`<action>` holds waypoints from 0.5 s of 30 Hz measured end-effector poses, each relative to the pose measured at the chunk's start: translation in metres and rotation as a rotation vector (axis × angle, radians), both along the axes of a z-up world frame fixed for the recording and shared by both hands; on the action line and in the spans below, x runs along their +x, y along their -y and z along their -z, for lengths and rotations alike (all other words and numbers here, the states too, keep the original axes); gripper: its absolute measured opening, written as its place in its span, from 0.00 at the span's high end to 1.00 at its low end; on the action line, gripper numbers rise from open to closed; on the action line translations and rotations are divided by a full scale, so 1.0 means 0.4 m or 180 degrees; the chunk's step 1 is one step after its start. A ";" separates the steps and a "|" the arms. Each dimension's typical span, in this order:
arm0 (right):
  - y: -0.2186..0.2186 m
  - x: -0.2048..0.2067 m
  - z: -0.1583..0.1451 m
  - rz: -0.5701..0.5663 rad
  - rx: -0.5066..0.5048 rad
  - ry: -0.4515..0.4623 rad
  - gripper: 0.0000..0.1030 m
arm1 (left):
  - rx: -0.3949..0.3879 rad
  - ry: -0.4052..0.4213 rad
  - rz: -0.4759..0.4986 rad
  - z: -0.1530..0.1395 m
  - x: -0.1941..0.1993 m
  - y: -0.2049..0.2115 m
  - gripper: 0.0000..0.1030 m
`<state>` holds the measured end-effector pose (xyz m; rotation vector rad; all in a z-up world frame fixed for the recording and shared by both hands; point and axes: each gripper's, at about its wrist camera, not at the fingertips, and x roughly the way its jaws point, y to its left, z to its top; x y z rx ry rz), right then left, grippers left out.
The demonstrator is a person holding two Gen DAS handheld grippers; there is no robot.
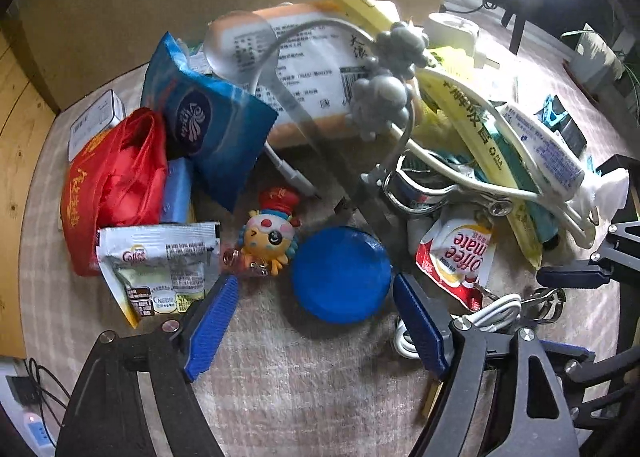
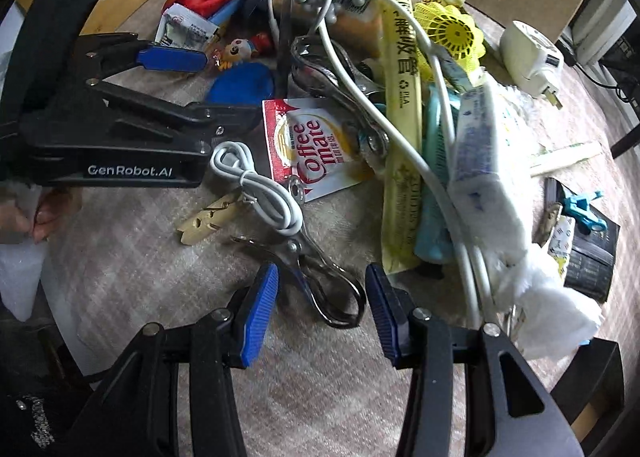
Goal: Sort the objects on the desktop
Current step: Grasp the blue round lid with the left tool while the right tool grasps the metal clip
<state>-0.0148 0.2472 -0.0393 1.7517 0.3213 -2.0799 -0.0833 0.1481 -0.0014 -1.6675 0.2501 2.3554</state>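
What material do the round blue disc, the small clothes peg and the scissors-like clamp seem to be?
Round blue disc: probably glossy plastic, since it shows soft reflections.
Small clothes peg: unpainted wood, pale and matte, with a wire spring.
Scissors-like clamp: polished metal with bright mirror-like highlights.

"Coffee mate" on red sachet (image 2: pixel 310 147), "GenRobot.AI" on left gripper (image 2: pixel 224 85)
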 end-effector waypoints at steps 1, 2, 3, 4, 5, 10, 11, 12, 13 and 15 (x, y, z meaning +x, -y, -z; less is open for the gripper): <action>0.002 -0.002 0.005 -0.0001 0.0012 0.0012 0.56 | 0.0000 0.0009 -0.0052 0.005 -0.006 -0.001 0.24; 0.004 -0.003 0.009 -0.0005 0.0024 0.0020 0.57 | 0.0017 0.0024 -0.0092 0.010 -0.013 -0.003 0.27; 0.006 -0.003 0.010 -0.0020 0.0033 0.0001 0.57 | 0.0025 0.0031 -0.0105 0.014 -0.018 -0.008 0.30; 0.010 -0.002 0.009 -0.0049 0.0048 -0.0025 0.58 | -0.0008 0.0002 -0.0099 0.017 -0.022 -0.019 0.29; 0.012 -0.001 0.009 -0.0064 0.0061 -0.0037 0.60 | -0.0025 -0.0028 -0.0094 0.016 -0.024 -0.025 0.29; 0.007 0.005 0.004 -0.0041 0.0089 -0.0061 0.76 | 0.0006 -0.0091 -0.0127 0.007 -0.021 -0.053 0.54; 0.003 0.009 0.003 -0.0026 0.0072 -0.0059 0.76 | -0.0007 -0.0094 -0.0153 0.006 -0.020 -0.057 0.54; 0.000 0.012 0.003 -0.0020 0.0052 -0.0050 0.76 | 0.0010 -0.0096 -0.0178 0.007 -0.018 -0.059 0.54; -0.004 0.016 0.003 -0.0010 0.0042 -0.0041 0.76 | 0.0019 -0.0103 -0.0190 0.006 -0.015 -0.058 0.54; -0.014 0.026 0.000 0.0037 0.0014 -0.0048 0.76 | 0.0027 -0.0108 -0.0220 0.007 -0.007 -0.059 0.54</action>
